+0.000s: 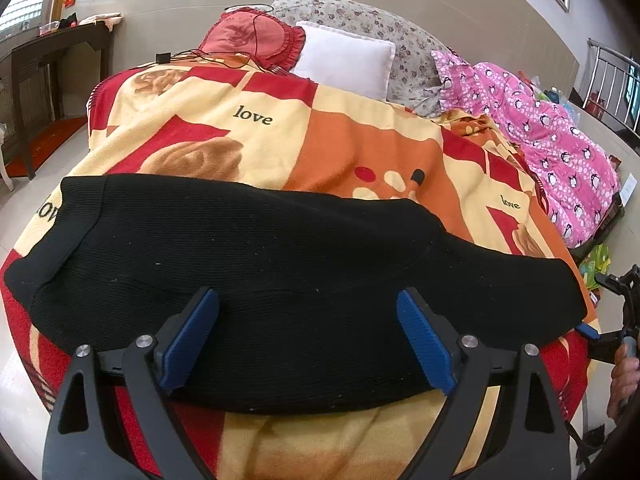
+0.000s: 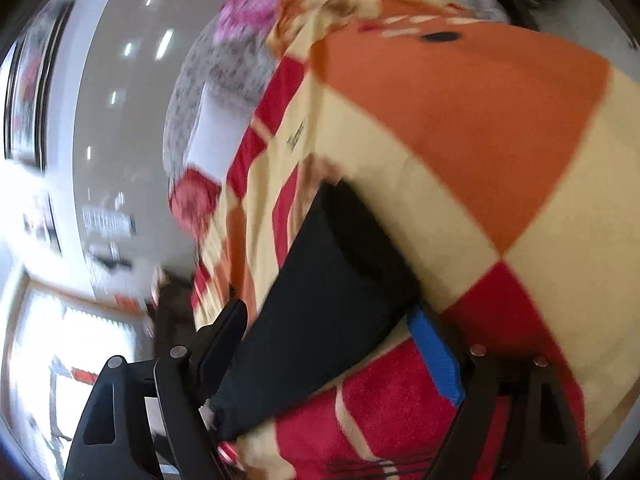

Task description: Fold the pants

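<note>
A: Lying across the near edge of the bed [image 1: 500, 152], on the patterned blanket [image 1: 360, 144], is the black pants [image 1: 280, 264] bundle, stretched from the left side to the right corner. How far along would you say this is?

B: Partly done, I'd judge. The pants look doubled over already: in the left wrist view there's a ribbed band at the left end and a layered edge running along the cloth, so one fold seems made. It's a long strip, though, not a compact packet.

A: And the left hand-held gripper [image 1: 308, 340]?

B: Spread wide, hovering over the near edge of the pants. The blue pads [image 1: 192, 340] stand well apart with black cloth showing between them, and neither presses on it.

A: The right hand-held gripper [image 2: 336, 356]?

B: Also spread. The right wrist view is blurred, but the narrow end of the pants lies between its fingers at the right corner of the bed, and the blue pad [image 2: 436, 360] sits clear of the fabric. I can't tell whether the dark finger on the other side touches the cloth.

A: So what's left?

B: Probably bringing one end over the other at least once more, then smoothing. The pillows [image 1: 344, 60] and the pink quilt [image 1: 552, 140] at the far edge are well apart from the work.
</note>
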`<state>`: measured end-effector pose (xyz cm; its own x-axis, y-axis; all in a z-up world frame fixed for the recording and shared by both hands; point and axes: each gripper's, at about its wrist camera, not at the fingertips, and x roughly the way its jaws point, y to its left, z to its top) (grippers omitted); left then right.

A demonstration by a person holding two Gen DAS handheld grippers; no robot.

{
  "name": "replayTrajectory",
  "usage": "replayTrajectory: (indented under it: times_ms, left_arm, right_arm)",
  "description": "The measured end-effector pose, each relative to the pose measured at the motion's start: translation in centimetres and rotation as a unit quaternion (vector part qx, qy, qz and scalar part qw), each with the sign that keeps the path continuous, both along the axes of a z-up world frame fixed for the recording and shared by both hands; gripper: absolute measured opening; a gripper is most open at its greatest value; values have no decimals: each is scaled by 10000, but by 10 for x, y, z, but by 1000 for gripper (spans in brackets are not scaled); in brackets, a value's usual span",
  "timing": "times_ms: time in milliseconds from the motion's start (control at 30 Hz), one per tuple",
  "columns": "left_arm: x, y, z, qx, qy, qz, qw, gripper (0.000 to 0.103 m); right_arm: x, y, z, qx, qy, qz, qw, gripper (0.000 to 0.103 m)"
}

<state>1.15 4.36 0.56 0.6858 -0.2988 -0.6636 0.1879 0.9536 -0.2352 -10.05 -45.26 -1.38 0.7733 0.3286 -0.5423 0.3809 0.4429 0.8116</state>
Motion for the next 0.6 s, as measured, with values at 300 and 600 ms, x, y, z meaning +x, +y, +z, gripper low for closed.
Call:
replayTrajectory:
  times_ms: [300, 600]
  left_arm:
    - [0, 0, 0, -21, 3, -4, 10000, 93]
    - [-1, -2, -1, -28, 1, -12, 10000, 93]
  right_arm:
    - [-1, 0, 0, -96, -16, -38, 9999, 80]
    - [-13, -12, -18, -252, 227, -303, 9990, 8]
